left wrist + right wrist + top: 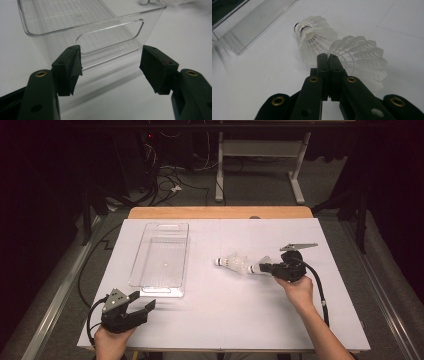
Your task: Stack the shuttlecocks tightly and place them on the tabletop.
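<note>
White table (pixel 220 320) in a dark room (cables behind); right hand-held gripper (pixel 327 56) pinches a shuttlecock (pixel 359 57), left hand-held gripper (pixel 110 67) gapes empty.

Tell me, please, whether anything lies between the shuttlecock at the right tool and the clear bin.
Yes: the right tool, jaws shut, grips the nearer shuttlecock by its skirt edge, and a second shuttlecock lies on the white table toward the clear bin. Otherwise bare table.
</note>
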Tool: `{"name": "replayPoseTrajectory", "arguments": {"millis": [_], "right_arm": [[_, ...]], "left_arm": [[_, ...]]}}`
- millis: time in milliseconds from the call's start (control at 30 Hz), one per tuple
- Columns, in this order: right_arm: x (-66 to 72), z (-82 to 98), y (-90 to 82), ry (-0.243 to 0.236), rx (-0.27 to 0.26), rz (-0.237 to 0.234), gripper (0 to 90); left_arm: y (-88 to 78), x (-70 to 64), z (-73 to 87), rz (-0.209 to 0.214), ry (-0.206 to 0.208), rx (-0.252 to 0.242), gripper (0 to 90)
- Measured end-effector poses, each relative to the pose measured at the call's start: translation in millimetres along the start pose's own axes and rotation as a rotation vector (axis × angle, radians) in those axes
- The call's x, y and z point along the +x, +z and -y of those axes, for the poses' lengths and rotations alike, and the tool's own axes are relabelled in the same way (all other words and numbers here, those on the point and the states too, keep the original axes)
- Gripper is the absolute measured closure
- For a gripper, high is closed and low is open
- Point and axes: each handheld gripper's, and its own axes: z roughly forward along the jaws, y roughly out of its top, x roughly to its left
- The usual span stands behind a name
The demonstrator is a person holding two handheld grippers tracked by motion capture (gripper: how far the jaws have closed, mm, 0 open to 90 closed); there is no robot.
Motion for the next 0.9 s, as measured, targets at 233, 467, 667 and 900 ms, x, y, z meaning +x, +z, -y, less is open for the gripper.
{"name": "replayPoseTrajectory", "arguments": {"millis": [233,467,667,900], "right_arm": [[2.7,-3.5,5.8,-0.004,-0.002,-0.006,89.9],[2.2,-5.0,7.8,0.003,-0.011,-0.001,89.9],[3.9,-6.8,10.2,0.0,-0.014,0.0,89.9],[7.9,-9.7,16.8,-0.007,-0.021,-0.01,89.9]], "left_arm": [[0.6,0.3,-0.1,0.002,-0.002,0.003,34.6],[1.1,0.4,-0.2,0.003,-0.003,0.005,34.6],[1.0,0.5,-0.1,0.004,-0.004,0.004,34.5],[1.1,0.7,-0.1,0.005,-0.005,0.004,34.6]]}}
